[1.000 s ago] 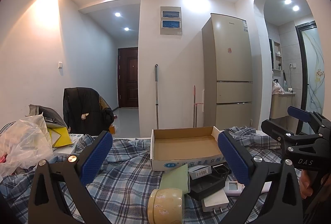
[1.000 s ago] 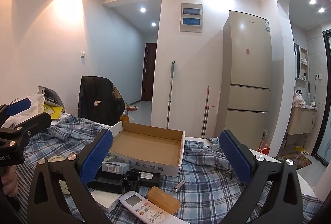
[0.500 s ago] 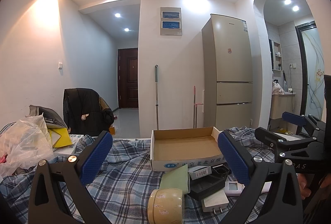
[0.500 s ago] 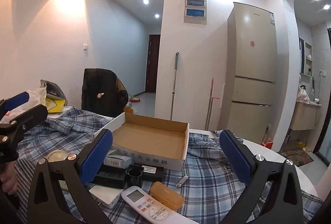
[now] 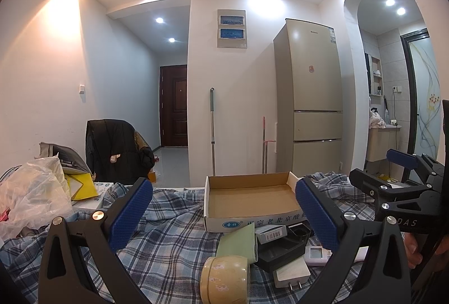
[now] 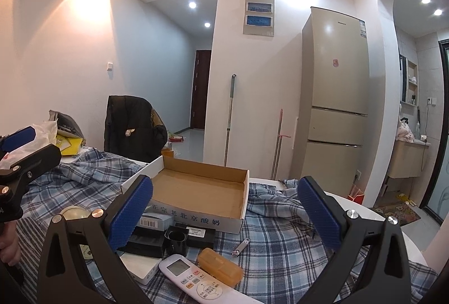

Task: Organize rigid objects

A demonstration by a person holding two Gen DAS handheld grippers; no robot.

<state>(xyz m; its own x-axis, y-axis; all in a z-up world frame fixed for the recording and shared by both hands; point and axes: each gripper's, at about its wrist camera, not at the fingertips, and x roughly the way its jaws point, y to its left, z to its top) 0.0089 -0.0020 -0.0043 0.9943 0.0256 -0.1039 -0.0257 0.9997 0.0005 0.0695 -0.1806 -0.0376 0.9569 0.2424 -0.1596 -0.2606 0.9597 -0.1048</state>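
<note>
while both grippers, left gripper (image 5: 223,215) and right gripper (image 6: 224,212), hover spread and empty, remote (image 6: 196,280) lies before the cardboard tray (image 6: 241,215); light, stiff, slick plastic, pinch its long sides.

Tall beige three-door refrigerator (image 5: 311,104) at 2 o'clock, against white wall. Grey wall panel with two blue windows (image 5: 231,28) at 12 o'clock, high up. Below it, grey-handled mop pole (image 5: 212,130) leaning upright, and thin pink-handled pole (image 5: 263,146) just beside the refrigerator. Dark brown wooden door (image 5: 174,106) at far end of corridor, 11 o'clock. Black jacket draped over chair (image 5: 115,149) at 9 o'clock. Crumpled clear plastic bag (image 5: 33,194) at 8 o'clock, touching yellow paper folder (image 5: 81,186). Small white wall switch (image 5: 82,88) at 10 o'clock.
</note>
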